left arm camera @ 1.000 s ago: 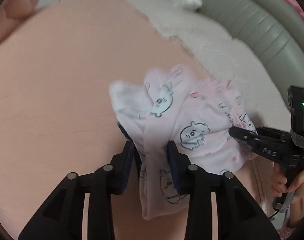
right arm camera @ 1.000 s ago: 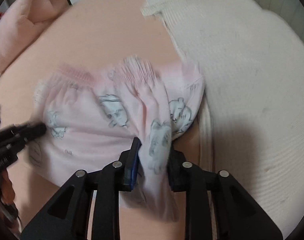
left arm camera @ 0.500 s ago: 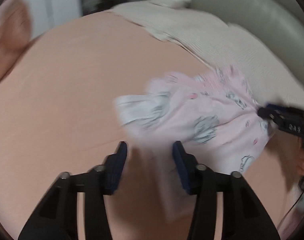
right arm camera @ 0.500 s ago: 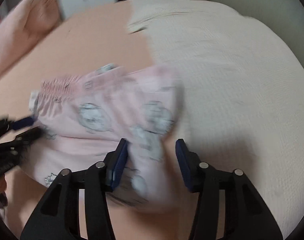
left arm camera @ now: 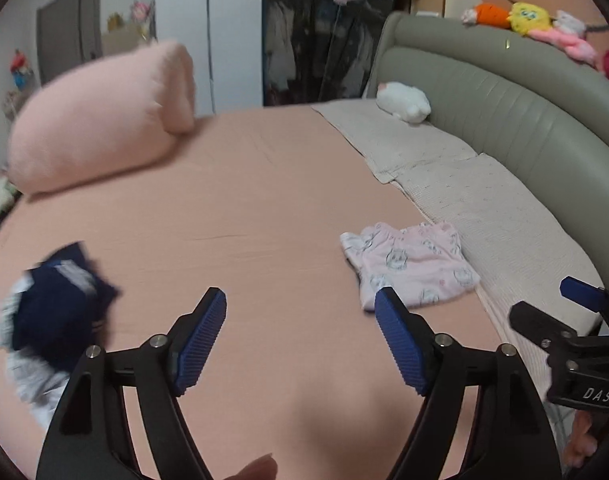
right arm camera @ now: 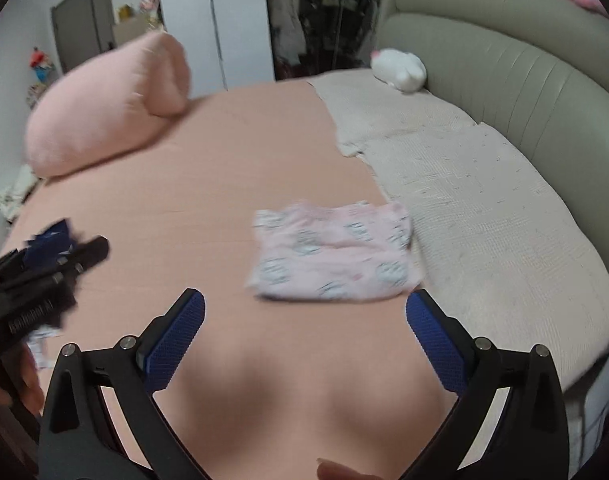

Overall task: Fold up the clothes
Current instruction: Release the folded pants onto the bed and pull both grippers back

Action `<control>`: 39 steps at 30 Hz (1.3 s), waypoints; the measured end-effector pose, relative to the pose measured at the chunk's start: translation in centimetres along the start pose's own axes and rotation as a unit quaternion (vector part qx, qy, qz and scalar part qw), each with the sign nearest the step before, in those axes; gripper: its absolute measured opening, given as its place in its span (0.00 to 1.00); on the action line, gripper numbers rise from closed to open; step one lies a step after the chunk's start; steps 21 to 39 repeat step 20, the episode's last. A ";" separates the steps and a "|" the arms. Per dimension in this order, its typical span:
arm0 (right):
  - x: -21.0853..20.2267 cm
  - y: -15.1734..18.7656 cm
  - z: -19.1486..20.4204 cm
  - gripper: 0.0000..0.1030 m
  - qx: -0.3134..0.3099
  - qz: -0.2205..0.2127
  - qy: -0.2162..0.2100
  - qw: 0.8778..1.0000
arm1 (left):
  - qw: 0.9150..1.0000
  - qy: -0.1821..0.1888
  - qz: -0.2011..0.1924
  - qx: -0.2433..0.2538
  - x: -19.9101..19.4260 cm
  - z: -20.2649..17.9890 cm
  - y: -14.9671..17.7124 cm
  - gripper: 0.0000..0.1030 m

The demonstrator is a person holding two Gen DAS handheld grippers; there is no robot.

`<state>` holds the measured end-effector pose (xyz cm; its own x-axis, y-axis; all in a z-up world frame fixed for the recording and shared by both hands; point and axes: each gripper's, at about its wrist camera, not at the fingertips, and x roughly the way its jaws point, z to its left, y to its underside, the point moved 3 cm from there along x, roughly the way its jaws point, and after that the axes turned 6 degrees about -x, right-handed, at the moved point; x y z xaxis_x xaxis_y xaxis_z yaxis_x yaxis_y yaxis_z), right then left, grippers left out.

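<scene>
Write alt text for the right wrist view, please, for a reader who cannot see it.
A folded pink garment lies on a peach bed sheet, just beyond the open, empty right gripper. A cream blanket lies right of it, a pink pillow at the far left. The left gripper enters at the left edge, in front of dark blue clothes.

Left gripper (left arm camera: 300,316): black angular arms, ribbed blue pads, silver screws. Right gripper (right arm camera: 304,320): same build, white "DAS" lettering; skin below it, probably fingers.
</scene>
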<state>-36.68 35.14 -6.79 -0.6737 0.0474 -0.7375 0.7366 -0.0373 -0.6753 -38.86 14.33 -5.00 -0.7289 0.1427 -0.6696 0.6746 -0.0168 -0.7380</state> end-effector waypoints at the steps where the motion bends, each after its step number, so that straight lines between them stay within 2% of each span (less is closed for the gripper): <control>1: -1.5 0.6 1.3 0.99 0.004 0.000 -0.001 1.000 | 1.000 -0.010 -0.004 0.003 -1.7 0.6 0.9 0.77; 4: -5.9 3.4 4.6 0.99 0.011 -0.006 -0.005 1.000 | 1.000 -0.026 -0.012 -0.003 -5.7 2.4 3.7 0.77; 7: -9.5 7.1 7.7 0.99 0.007 -0.015 0.001 1.000 | 0.999 -0.030 0.002 -0.022 -8.8 4.7 7.2 0.77; 12: -11.8 11.4 10.1 0.99 -0.001 0.001 -0.004 1.000 | 0.998 -0.045 0.010 -0.043 -10.8 6.9 11.6 0.77; 20: -12.9 12.4 10.9 0.99 -0.020 -0.004 0.001 1.000 | 0.996 -0.036 -0.020 -0.073 -13.9 9.1 12.3 0.77; 39: -12.9 12.4 10.9 0.99 -0.020 -0.004 0.001 1.000 | 0.996 -0.036 -0.020 -0.073 -13.9 9.1 12.3 0.77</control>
